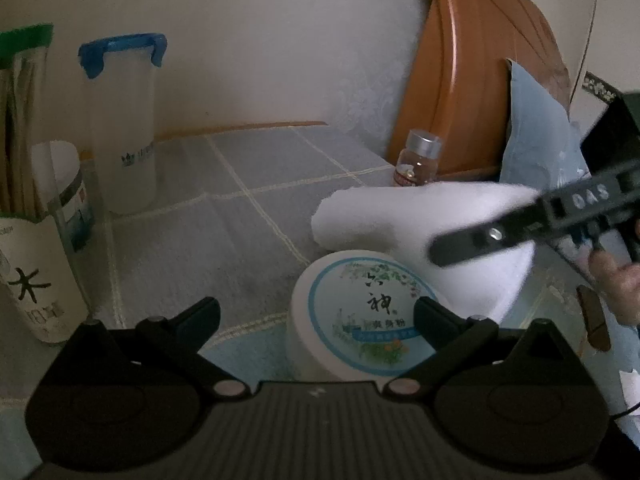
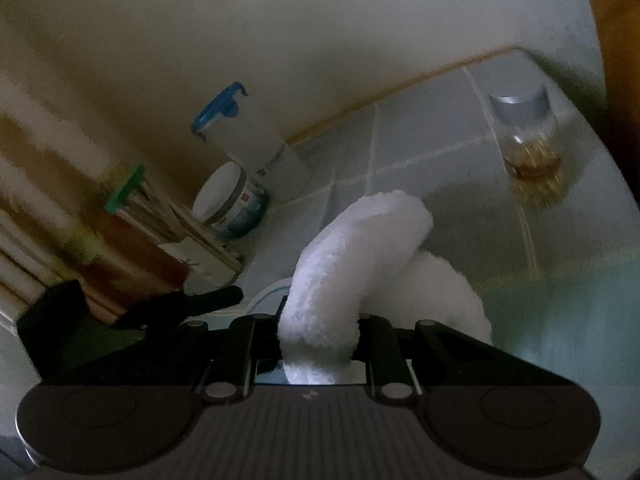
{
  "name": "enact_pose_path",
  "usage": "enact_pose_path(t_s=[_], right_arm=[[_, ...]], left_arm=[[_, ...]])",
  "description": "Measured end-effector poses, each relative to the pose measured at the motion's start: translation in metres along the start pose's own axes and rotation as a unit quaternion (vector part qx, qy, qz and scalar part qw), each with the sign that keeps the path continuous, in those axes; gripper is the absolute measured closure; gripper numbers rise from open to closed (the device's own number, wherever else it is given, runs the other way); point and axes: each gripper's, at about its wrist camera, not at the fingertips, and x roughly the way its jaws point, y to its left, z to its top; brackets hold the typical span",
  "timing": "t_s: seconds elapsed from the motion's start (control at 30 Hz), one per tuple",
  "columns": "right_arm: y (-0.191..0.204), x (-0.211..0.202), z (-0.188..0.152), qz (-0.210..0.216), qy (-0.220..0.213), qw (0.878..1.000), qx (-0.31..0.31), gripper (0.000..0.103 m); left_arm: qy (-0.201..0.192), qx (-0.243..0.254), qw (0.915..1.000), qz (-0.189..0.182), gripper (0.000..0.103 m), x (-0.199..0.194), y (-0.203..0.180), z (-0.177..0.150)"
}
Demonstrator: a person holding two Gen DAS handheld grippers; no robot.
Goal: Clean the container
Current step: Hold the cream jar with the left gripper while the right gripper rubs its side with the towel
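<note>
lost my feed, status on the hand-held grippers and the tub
Left hand-held gripper open around round tub. Right hand-held gripper shut on white cloth, beside tub. Nothing in the way.

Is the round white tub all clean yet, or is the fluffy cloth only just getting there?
Only just getting there. Done: the right gripper has its jaws shut on the white cloth. In hand: the cloth hangs just behind the round white tub, which sits between the open jaws of the left gripper; I cannot tell whether cloth and tub touch. Left: wiping the tub's lid and sides. Whether any wiping is done does not show.
</note>
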Motion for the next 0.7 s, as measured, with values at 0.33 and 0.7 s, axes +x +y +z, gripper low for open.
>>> enact_pose_path(t_s=[0.33, 0.7], right_arm=[[0.004, -0.019, -0.045, 0.032, 0.016, 0.999, 0.03, 0.082], [0.016, -0.049, -0.036, 0.014, -0.022, 1.0, 0.004, 0.082]], left_arm=[[-0.004, -0.008, 1.0, 0.003, 0.0, -0.003, -0.003, -0.003], [-0.006, -0.025, 0.9997, 0.001, 0.0, -0.004, -0.002, -0.005]])
